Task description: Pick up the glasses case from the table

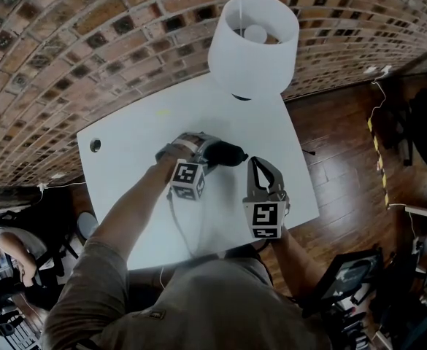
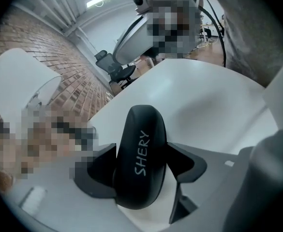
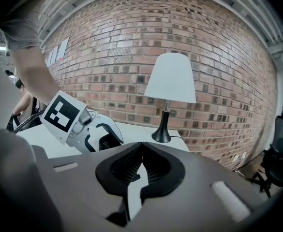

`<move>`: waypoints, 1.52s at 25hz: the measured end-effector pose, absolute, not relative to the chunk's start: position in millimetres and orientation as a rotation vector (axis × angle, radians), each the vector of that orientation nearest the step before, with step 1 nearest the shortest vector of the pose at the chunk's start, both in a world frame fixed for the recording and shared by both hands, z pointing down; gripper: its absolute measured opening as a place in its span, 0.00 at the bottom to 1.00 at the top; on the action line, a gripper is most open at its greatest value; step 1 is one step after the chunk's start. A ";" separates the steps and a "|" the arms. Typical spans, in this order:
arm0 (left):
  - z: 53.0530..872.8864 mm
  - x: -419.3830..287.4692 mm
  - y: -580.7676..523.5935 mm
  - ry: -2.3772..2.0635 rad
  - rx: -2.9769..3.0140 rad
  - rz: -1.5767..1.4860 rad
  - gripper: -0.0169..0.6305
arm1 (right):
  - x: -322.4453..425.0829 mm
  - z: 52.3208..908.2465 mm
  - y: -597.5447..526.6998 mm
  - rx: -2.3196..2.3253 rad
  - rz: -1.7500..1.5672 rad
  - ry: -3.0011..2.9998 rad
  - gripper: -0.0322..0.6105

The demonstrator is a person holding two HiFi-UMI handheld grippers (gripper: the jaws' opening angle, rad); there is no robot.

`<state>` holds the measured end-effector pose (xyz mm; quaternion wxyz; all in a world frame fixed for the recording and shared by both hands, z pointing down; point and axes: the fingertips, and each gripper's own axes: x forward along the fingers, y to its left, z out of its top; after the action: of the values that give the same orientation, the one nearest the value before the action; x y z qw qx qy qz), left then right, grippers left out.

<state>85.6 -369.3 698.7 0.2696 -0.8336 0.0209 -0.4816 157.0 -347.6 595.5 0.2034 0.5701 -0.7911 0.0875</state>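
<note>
While left gripper [image 1: 212, 152] clamps both pads on black glasses case [image 2: 140, 158], case mid white table [image 1: 125, 166], resting or lifted unclear, lamp [image 1: 253, 46] beyond, right gripper [image 3: 141, 151] nearby, jaws pressed together, empty.

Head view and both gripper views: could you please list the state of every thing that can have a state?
Black oval glasses case: closed, lying on the white table, between the left jaws.
Left gripper: jaws closed on the case's two sides.
Right gripper: jaws shut, nothing between them.
White-shaded table lamp: upright on the table, apparently unlit.
</note>
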 end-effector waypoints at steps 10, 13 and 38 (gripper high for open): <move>680.5 72.6 -382.4 0.246 -2.276 -1.259 0.52 | 152.0 590.0 -347.0 1.590 0.223 -2.211 0.07; 656.0 66.3 -388.2 0.324 -2.240 -1.208 0.51 | 144.9 582.2 -346.1 1.585 0.203 -2.226 0.07; 424.8 -54.9 -303.6 0.961 -2.065 -0.703 0.51 | 39.0 438.4 -291.4 1.574 -0.214 -2.431 0.07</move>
<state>-54.9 -303.6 424.8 0.3701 -0.8048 0.3745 -0.2739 39.0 -291.4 438.4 0.1185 0.5381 -0.8313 -0.0731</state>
